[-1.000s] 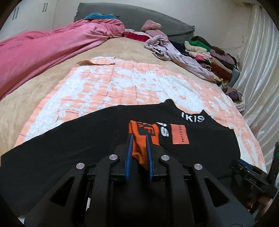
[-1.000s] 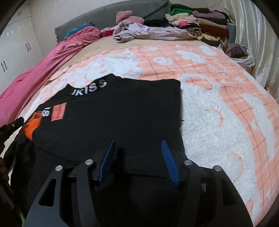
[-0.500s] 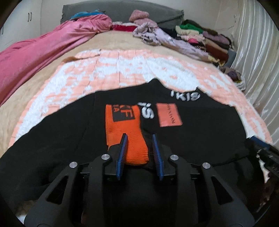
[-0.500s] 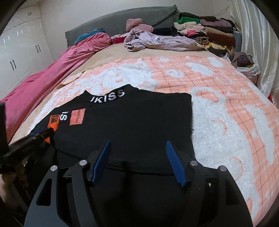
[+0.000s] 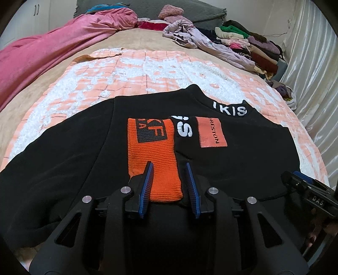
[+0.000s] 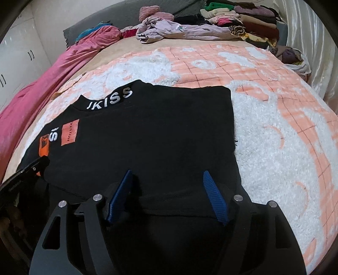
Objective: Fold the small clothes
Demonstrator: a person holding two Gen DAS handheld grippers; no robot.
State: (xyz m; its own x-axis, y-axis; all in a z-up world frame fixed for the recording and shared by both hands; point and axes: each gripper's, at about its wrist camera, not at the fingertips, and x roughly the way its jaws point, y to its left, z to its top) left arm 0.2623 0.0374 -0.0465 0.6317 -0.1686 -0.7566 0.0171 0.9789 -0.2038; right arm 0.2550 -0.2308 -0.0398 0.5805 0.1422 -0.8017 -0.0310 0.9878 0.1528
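A black sweater (image 5: 74, 152) with white collar lettering lies flat on the bed; it also shows in the right wrist view (image 6: 160, 131). Its sleeve is folded across the chest, ending in an orange ribbed cuff (image 5: 156, 156). My left gripper (image 5: 169, 167) is open, its blue fingers astride the cuff's near end without gripping it. My right gripper (image 6: 166, 175) is open and empty above the sweater's near right part. The right gripper's body shows at the left view's right edge (image 5: 310, 190).
The sweater rests on an orange-and-white fleece blanket (image 6: 285, 131). A pink blanket (image 5: 52, 48) lies along the left. A lilac garment (image 6: 179, 30) and stacked folded clothes (image 6: 243, 19) sit at the far end. A curtain (image 5: 312, 63) hangs at right.
My left gripper has let go of the orange cuff and opened wider; the cuff now lies flat on the sweater. My right gripper stayed open and shifted slightly.
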